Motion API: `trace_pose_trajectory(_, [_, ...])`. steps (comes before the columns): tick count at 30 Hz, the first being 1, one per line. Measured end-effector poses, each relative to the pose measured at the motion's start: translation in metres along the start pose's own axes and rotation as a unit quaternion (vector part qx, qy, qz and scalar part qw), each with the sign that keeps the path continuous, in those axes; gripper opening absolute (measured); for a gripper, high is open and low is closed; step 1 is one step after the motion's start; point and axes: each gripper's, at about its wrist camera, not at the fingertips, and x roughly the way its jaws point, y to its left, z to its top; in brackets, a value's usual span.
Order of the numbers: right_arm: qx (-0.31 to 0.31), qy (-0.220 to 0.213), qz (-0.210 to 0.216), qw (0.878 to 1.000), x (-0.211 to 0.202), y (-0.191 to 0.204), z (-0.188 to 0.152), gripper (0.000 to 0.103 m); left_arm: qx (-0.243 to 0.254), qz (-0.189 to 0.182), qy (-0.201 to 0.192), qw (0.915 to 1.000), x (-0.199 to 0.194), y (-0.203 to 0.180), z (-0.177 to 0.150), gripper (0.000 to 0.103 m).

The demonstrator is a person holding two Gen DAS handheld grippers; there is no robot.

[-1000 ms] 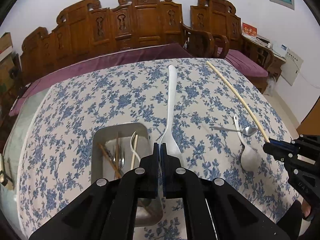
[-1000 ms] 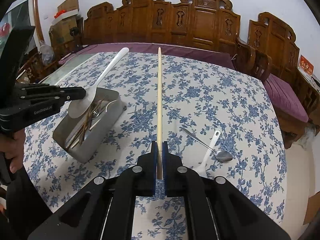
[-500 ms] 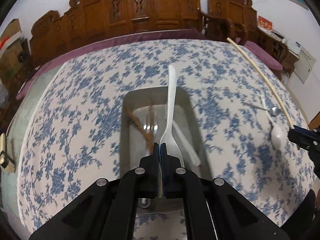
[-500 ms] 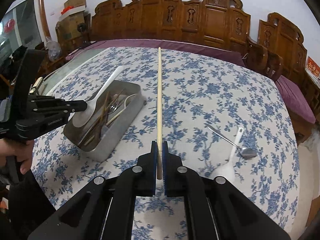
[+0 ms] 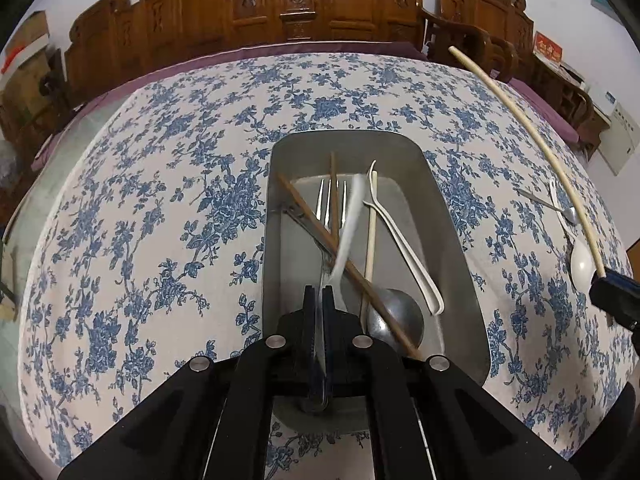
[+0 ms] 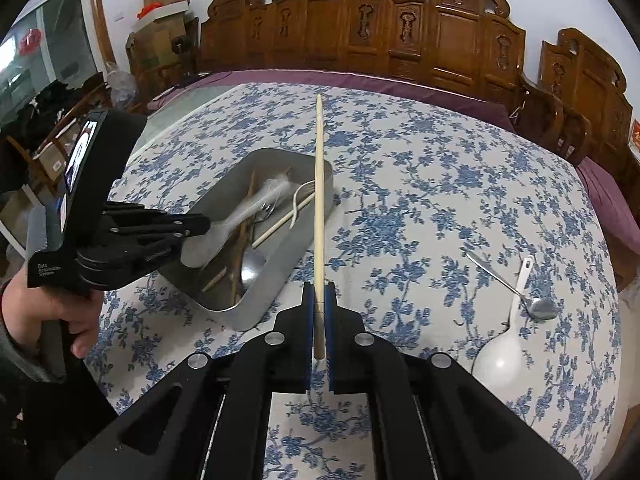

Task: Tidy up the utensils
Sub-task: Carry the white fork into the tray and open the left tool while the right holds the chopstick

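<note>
My left gripper (image 5: 319, 292) is shut on a white plastic spoon (image 5: 347, 232), held by its bowl just above the metal tray (image 5: 460, 240), handle pointing away and blurred. The tray holds brown chopsticks, a fork, a metal spoon and a white utensil. In the right wrist view the left gripper (image 6: 202, 224) holds the spoon (image 6: 240, 220) over the tray (image 6: 280, 276). My right gripper (image 6: 319, 292) is shut on a long pale chopstick (image 6: 319, 200), held level above the table beside the tray's right edge.
A white spoon (image 6: 500, 352) and a metal spoon (image 6: 538, 306) lie crossed on the floral tablecloth (image 6: 440, 200) at the right. Carved wooden seats (image 6: 400, 32) stand behind the table. Boxes and clutter are at the far left.
My left gripper moved over the tray and lowered the white spoon toward it. My right gripper carried the chopstick left, closer to the tray.
</note>
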Motion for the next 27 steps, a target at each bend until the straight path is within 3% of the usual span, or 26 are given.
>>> trace_pose_trajectory(7, [-0.004,0.003,0.009,1.0,0.009,0.013,0.003,0.006,0.014,-0.002,-0.017,0.9998,-0.02,0.003,-0.002,0.004])
trace_pose_trajectory(11, [0.0,0.004,0.018,1.0,0.017,0.022,0.008,0.006,0.017,-0.003,-0.029,0.9994,-0.036,0.013,-0.002,0.012])
trace_pose_trajectory(18, [0.009,0.009,0.033,0.999,0.03,0.038,0.017,0.006,0.022,0.001,-0.047,0.9986,-0.06,0.027,-0.002,0.013])
trace_pose_trajectory(27, [0.023,0.039,0.049,0.998,0.061,0.052,0.027,0.006,0.024,0.004,-0.059,0.998,-0.073,0.037,-0.009,0.028])
